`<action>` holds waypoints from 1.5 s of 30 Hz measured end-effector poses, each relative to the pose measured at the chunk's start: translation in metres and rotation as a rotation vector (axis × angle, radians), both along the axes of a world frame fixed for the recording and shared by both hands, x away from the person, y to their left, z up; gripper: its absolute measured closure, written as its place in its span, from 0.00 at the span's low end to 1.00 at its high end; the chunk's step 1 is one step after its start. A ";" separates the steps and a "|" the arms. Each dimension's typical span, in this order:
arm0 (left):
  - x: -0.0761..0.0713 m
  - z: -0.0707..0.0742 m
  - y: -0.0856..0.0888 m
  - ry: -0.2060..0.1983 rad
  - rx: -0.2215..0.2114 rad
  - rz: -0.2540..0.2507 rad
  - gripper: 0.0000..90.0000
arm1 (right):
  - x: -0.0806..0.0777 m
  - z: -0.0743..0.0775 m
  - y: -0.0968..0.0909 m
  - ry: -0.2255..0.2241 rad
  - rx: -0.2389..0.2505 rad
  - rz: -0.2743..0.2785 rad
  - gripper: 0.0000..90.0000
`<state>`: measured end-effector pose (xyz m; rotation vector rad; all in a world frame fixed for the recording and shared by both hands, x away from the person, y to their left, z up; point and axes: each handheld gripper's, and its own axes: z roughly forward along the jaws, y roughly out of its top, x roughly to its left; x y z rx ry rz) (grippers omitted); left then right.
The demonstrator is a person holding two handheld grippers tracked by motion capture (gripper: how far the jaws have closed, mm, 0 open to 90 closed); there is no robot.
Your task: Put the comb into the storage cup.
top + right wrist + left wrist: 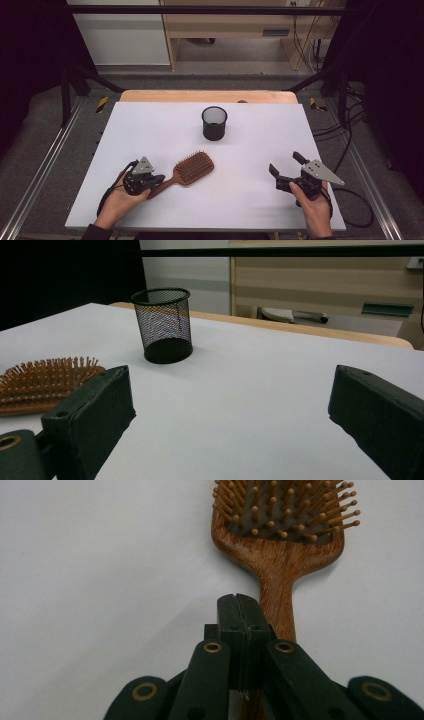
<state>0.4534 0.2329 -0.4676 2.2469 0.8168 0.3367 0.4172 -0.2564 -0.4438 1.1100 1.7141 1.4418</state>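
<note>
Just ahead of the left gripper (239, 630), whose jaws are clenched together on nothing, lies the wooden hairbrush (189, 170), bristles up. Stiff, light, smooth: grasp its narrow handle (276, 590). The right gripper (285, 167) gapes, holding nothing.

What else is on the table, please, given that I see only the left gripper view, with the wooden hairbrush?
Observer: A black mesh cup stands upright farther back on the table, apart from the hairbrush.
Operator: Thank you. How does the other hand-held gripper stand?
Observer: The right hand-held gripper is held near the table's right edge, its jaws wide open with nothing between them.
</note>
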 end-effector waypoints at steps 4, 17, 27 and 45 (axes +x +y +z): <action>-0.001 0.000 -0.002 0.009 -0.001 -0.009 1.00 | 0.000 0.000 0.000 -0.001 0.000 0.001 0.05; -0.004 0.001 -0.007 0.024 0.006 -0.034 1.00 | 0.000 0.000 0.000 -0.003 -0.002 0.006 0.05; -0.005 0.001 -0.009 0.027 0.005 -0.042 1.00 | -0.001 0.000 0.001 -0.007 -0.004 0.009 0.05; -0.005 0.000 -0.010 0.026 0.007 -0.049 1.00 | -0.001 0.000 0.001 -0.008 -0.006 0.010 0.05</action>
